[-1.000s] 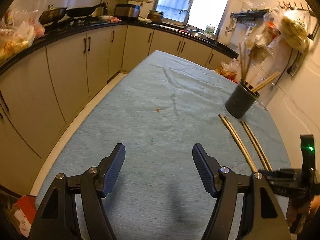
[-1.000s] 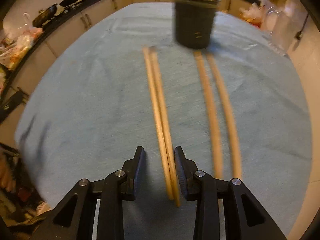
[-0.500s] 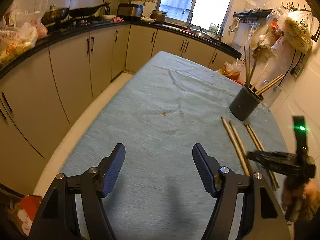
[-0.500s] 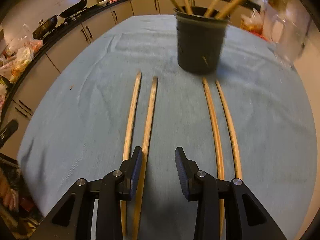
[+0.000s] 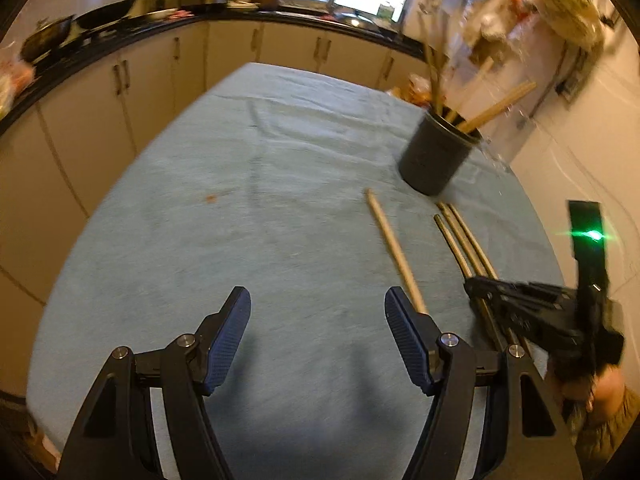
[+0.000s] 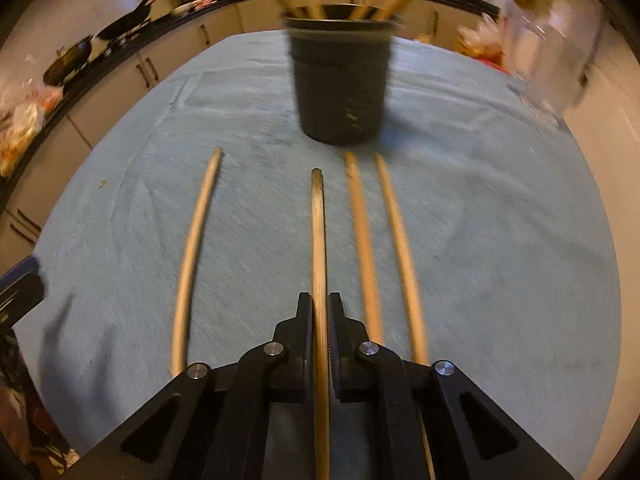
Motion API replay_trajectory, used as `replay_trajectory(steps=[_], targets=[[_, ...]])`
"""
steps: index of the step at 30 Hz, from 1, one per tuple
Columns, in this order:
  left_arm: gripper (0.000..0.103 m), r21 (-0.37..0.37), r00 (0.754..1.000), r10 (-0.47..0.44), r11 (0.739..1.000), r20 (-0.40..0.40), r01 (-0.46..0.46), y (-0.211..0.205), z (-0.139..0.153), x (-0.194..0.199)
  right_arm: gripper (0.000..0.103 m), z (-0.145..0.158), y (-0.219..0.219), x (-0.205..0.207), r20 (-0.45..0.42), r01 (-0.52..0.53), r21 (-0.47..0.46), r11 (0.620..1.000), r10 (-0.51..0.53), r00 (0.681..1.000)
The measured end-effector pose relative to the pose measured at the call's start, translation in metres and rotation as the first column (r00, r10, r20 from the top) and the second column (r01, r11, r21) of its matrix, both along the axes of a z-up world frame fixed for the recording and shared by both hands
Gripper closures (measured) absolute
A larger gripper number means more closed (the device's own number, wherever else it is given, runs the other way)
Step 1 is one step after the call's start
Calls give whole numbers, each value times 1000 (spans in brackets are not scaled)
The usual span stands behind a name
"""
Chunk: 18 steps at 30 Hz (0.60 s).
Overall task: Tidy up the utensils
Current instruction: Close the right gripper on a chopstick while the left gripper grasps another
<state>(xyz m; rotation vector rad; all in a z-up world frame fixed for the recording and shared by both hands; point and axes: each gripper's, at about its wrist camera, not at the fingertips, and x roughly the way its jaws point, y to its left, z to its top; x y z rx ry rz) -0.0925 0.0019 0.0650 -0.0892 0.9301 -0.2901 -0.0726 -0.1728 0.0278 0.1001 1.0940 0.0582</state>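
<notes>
While its jaws have just been closing, the right gripper clamps one chopstick lying on the blue cloth.

That chopstick runs straight ahead from between the pads toward the dark cup, which stands upright just beyond its far tip with more sticks leaning out of it. Two more chopsticks lie side by side just to the right of the right gripper, and a single one lies apart to its left. The left gripper hangs over bare cloth with its jaws well apart and nothing between them; the single chopstick passes behind its right finger, and the cup stands ahead and to its right.
</notes>
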Motion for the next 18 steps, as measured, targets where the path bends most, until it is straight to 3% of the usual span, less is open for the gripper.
replay_trajectory(steps=[6,14,16,18], targets=[[35,61,996,-77,995,-39,79,-60,-20,24,95,-3,-23,-24,2,58,116,992,-59,998],[36,211,994,-97,972,-43,104,-95,-48,35,95,-6,-30,-26,16,59,152,987,-63,998],[54,226,993,-110,967,-32,115,-95,-48,33,95,-6,-31,-27,18,60,154,986,-63,998],[93,233,991,-125,963,-48,133,-92,-47,33,95,-7,-30,-28,18,62,157,986,-65,998]])
